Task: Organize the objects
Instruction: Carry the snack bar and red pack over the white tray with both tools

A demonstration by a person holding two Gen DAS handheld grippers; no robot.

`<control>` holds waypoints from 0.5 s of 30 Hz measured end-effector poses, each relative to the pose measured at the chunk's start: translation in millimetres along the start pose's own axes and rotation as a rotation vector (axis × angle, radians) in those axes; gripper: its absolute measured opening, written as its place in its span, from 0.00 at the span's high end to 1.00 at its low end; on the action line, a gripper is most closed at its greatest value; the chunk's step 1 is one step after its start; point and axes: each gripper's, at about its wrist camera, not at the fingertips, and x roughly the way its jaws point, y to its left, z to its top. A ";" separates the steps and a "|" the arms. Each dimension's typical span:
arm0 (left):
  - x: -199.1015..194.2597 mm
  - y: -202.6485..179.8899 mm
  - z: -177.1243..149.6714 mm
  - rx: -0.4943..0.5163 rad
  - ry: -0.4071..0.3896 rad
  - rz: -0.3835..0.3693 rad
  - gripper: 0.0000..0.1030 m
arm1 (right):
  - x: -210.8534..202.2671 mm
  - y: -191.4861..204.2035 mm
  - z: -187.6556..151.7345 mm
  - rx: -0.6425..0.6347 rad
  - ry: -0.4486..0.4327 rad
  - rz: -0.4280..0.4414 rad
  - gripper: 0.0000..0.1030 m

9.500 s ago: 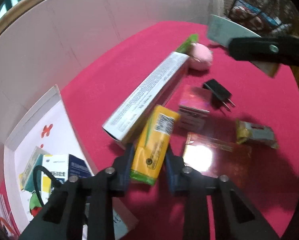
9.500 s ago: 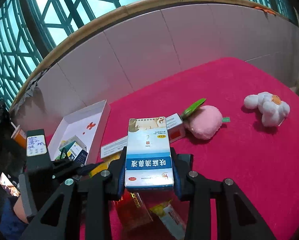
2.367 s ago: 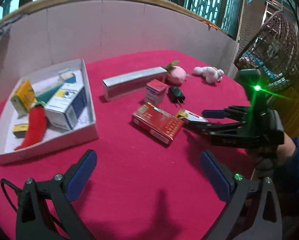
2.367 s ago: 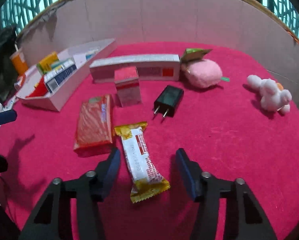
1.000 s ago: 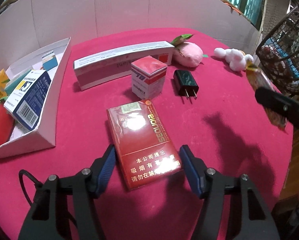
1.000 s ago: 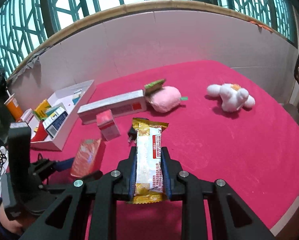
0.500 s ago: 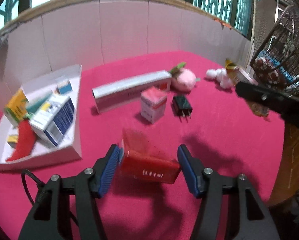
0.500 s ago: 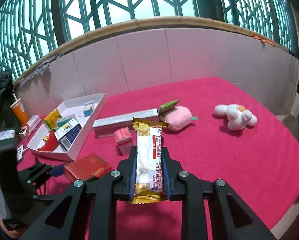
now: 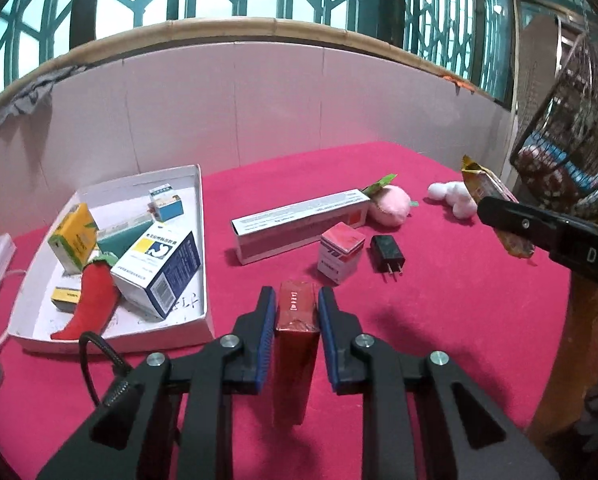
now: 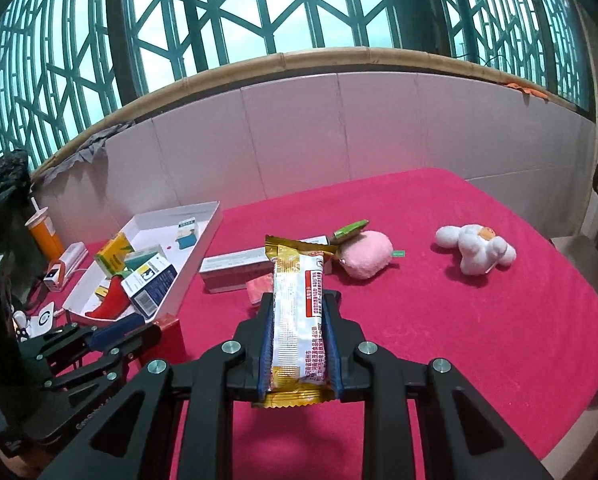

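Note:
A red cigarette pack point(image 9: 295, 344) stands on edge between my left gripper's point(image 9: 297, 300) blue pads, lifted off the pink cloth; the gripper is shut on its narrow sides. The right wrist view shows the same pack point(image 10: 171, 338) low at the left, close to the white tray's point(image 10: 203, 236) near corner. My right gripper point(image 10: 299, 300) is shut on a gold-and-white snack bar point(image 10: 297, 312) that points away from me. The left wrist view shows that bar point(image 9: 483, 184) sticking up at the far right. The tray point(image 9: 203, 240) holds several medicine boxes and a red chilli toy.
On the cloth lie a long white-and-red box point(image 9: 299, 220), a small red-topped box point(image 9: 341, 252), a black charger point(image 9: 387, 254), a pink plush point(image 9: 391, 210) and a white plush point(image 10: 475, 248). A wire basket point(image 9: 571, 140) hangs right. An orange cup point(image 10: 43, 232) stands left of the tray.
The left jaws closed on the red pack, which came up off the cloth and turned from flat to edge-on. Both grippers rose; the right one kept hold of the snack bar.

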 end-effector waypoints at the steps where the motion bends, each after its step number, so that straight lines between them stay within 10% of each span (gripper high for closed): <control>1: -1.0 5.2 -0.4 -0.022 0.004 -0.024 0.80 | -1.0 0.7 0.7 0.002 -0.004 0.000 0.77; 15: -15.7 33.7 -3.0 -0.125 -0.007 -0.127 0.80 | -9.9 6.0 3.8 0.008 -0.037 0.021 0.77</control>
